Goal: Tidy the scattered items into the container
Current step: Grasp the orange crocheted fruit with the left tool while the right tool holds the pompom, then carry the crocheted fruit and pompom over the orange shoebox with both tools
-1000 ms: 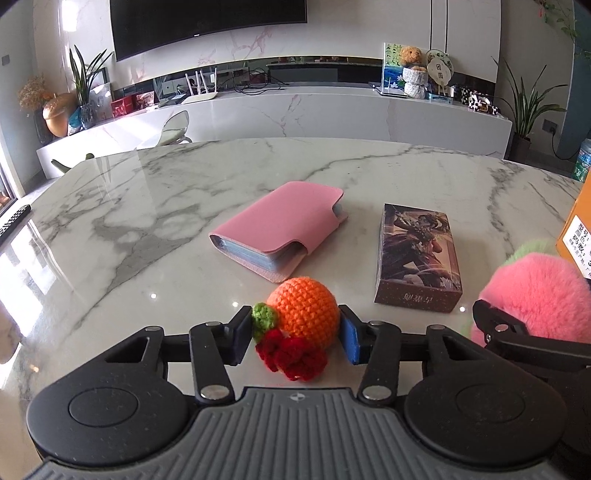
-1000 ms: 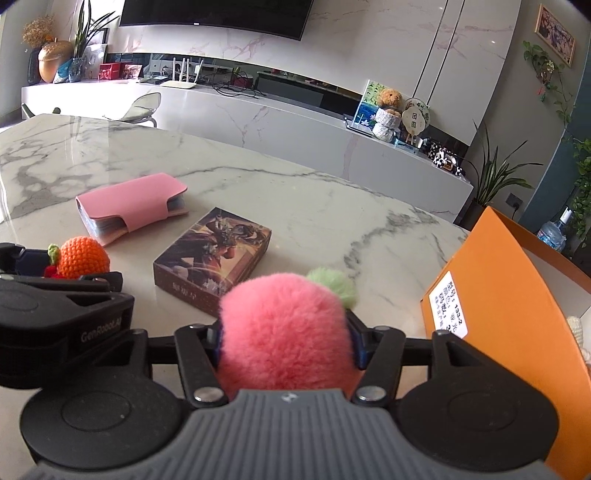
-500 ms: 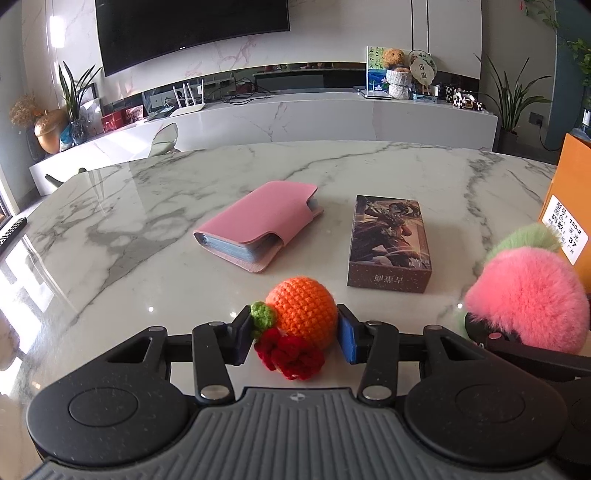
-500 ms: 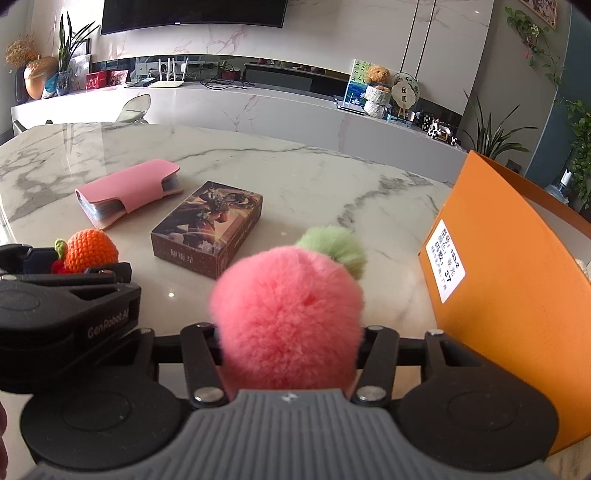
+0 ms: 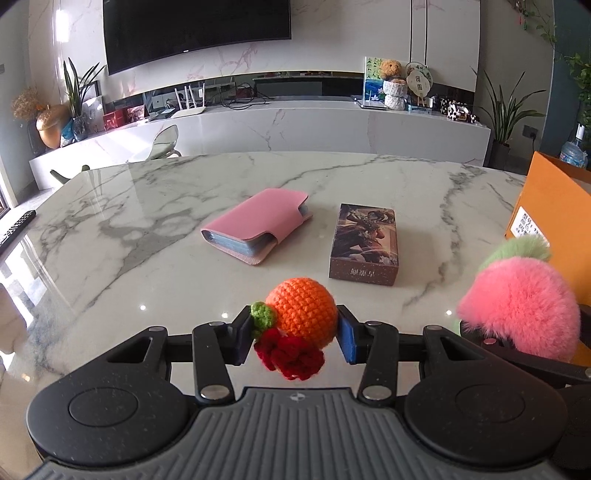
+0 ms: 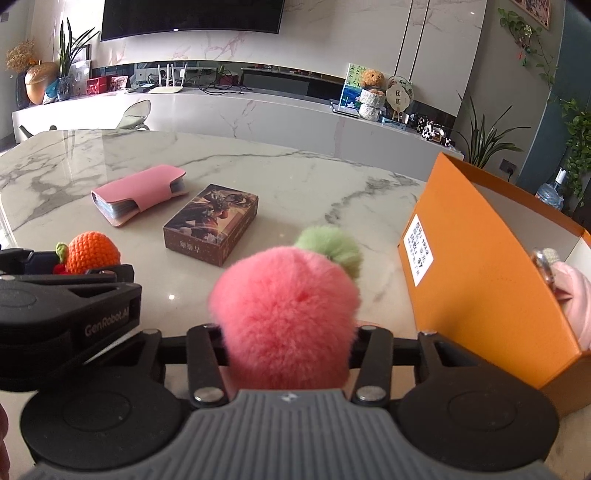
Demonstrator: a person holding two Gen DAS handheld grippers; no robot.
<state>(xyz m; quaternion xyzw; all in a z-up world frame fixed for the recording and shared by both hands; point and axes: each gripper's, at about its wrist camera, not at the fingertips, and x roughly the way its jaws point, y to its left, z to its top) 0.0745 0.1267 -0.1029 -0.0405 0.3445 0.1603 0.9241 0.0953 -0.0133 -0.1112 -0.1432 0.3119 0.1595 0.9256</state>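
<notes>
The orange box (image 6: 476,280) is the container, and it sits at the right side of the right wrist view, on the white marble table (image 6: 295,173). It has a white label (image 6: 419,249) on its side. Inside it, at the far right edge, something soft and pale pink (image 6: 576,295) and a shiny ring shape (image 6: 543,266) peek out.

The right gripper (image 6: 288,343) is closing its jaws on the fluffy pink ball (image 6: 288,314), which sits between them low in the middle of that view. The ball has a green fluffy top (image 6: 328,243). The fur hides the pads, so I cannot see them press.

The left gripper (image 5: 295,332) holds the orange knitted fruit (image 5: 301,312) low in the middle of the left wrist view. Its blue pads (image 5: 347,338) press on both sides of the fruit. The fruit has a little green leaf (image 5: 262,314) on its left, and a red knitted flower (image 5: 291,354) hangs under it.

Two things lie flat on the table in the middle of both views. One is a pink card wallet (image 5: 255,225), closed with a flap. Just right of it, apart from it, is a brown picture box (image 5: 364,243).

Far back, at the top of both views, there is a long white counter (image 5: 295,125) and a big dark TV (image 5: 195,29) on the wall.
</notes>
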